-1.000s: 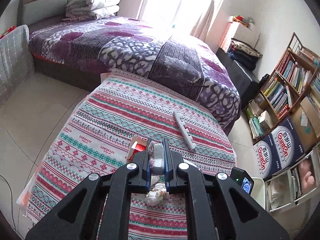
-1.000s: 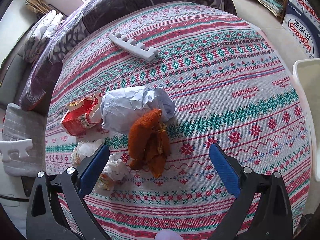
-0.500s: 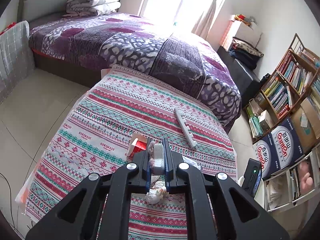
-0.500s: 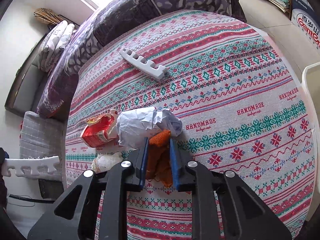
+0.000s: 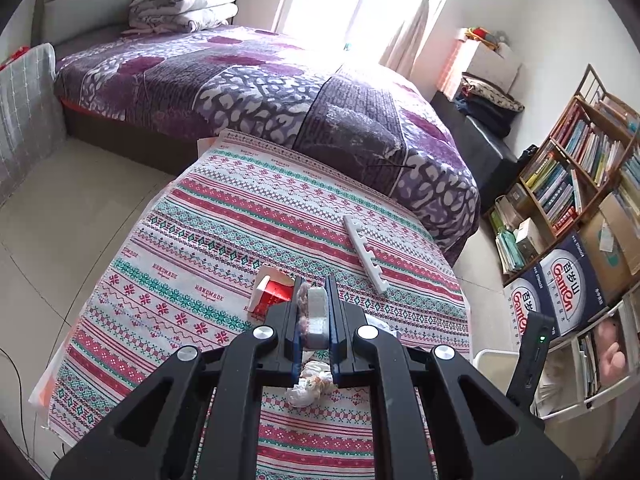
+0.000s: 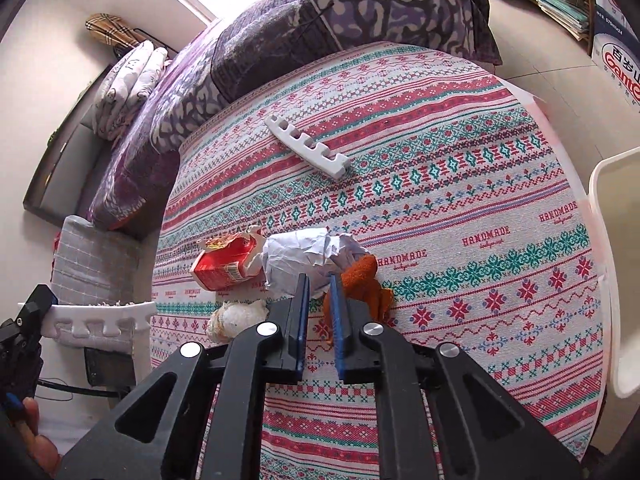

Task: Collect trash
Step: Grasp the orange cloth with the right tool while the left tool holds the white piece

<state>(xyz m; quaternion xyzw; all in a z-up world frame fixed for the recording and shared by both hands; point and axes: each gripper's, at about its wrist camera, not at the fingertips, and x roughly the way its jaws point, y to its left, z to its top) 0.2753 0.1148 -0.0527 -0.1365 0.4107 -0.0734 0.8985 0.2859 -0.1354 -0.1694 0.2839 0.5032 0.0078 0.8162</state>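
From my remote seat, the crumpled white paper ball [image 6: 308, 258] anchors a tight cluster on the patterned woven tablecloth [image 6: 460, 208]: a torn red cardboard carton [image 6: 226, 264] touches its left, a balled white tissue [image 6: 236, 316] lies below-left, an orange peel [image 6: 366, 280] presses against its right. Beyond the ball, a white notched foam strip [image 6: 308, 146] lies well apart. Right of the ball, bare cloth runs to the table edge, where a white plastic bin [image 6: 616, 280] stands.
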